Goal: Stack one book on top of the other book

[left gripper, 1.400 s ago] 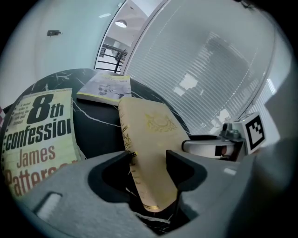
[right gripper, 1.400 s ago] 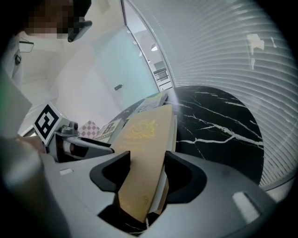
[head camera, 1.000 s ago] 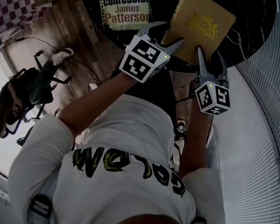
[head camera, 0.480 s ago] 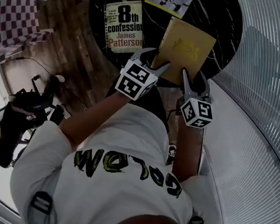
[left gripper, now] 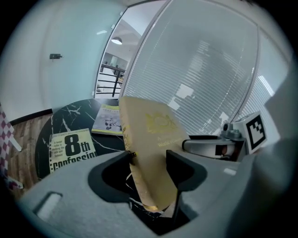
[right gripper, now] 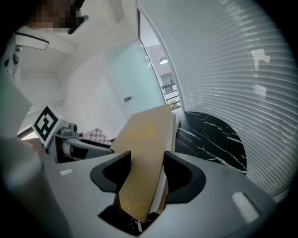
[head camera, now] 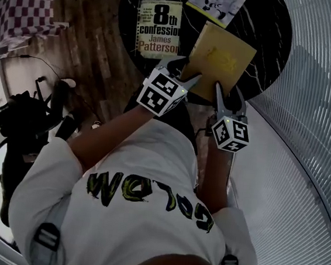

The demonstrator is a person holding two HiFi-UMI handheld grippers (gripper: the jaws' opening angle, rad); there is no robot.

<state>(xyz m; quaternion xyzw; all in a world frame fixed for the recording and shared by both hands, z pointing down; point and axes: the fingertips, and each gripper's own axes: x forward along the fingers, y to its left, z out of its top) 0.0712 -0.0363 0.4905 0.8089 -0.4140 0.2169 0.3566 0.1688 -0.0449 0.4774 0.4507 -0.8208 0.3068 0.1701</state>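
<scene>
Left claw: the left gripper [left gripper: 149,160] is clamping the near left corner of the yellow book [head camera: 221,59], with its jaws pressing on the front and back covers.
Right claw: the right gripper [right gripper: 146,169] is clamping the near right corner of the same book, and its jaws are standing fairly far apart because the full thickness of the book is filling the gap.
Yellow book: both claws are holding it in the air, cover with the gold emblem facing up. It is hanging over the near edge of the round black table [head camera: 268,46], clear of the tabletop, and its far end is tilting upward away from the jaws.
Second book: the paperback reading "8th confession" [head camera: 159,29] is lying flat on the table, cover up. It is sitting to the left of the held book and apart from it.
Other item: a thin booklet [head camera: 219,0] is lying flat at the far side of the table, beyond both books.
Surroundings: a checked chair [head camera: 26,5] is standing on the wood floor to the left. A curved wall of slatted blinds [head camera: 311,144] is running along the right.
Person: a person in a white shirt is reaching forward with both arms.
</scene>
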